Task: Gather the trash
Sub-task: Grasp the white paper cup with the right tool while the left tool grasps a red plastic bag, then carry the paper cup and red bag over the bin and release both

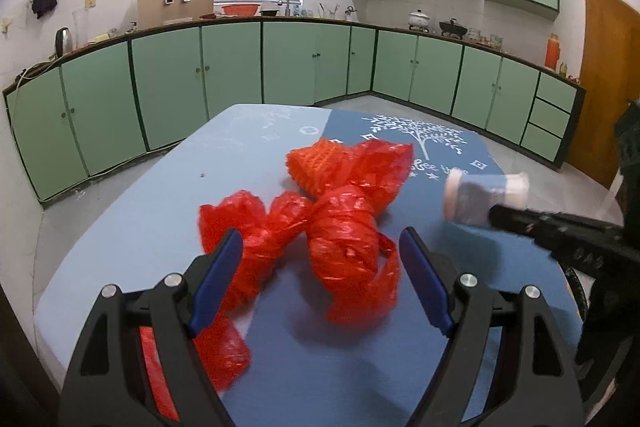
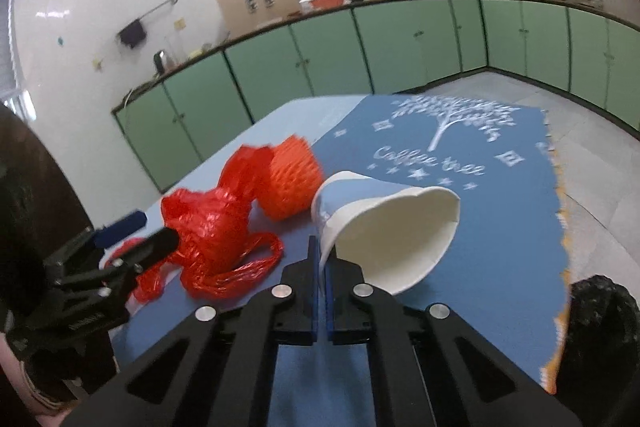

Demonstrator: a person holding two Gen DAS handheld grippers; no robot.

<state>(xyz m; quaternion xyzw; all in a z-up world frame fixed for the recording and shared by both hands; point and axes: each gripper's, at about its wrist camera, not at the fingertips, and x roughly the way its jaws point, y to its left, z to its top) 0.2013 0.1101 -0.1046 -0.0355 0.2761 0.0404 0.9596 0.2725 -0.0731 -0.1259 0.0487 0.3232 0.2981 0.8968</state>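
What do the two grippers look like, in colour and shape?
Both share one build. The left gripper has a black frame with triangular cut-outs, silver round bolts and two flat blue fingers. The right gripper has the same black frame, silver bolts and blue pads. Seen from the right wrist, the left gripper's body bears small white lettering, too blurred to read.

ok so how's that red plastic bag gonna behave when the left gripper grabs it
The red plastic bag looks thin and crumpled, so it will probably squash flat and feel very light. Its loose handle loops will likely dangle. The open left gripper may catch only one fold.
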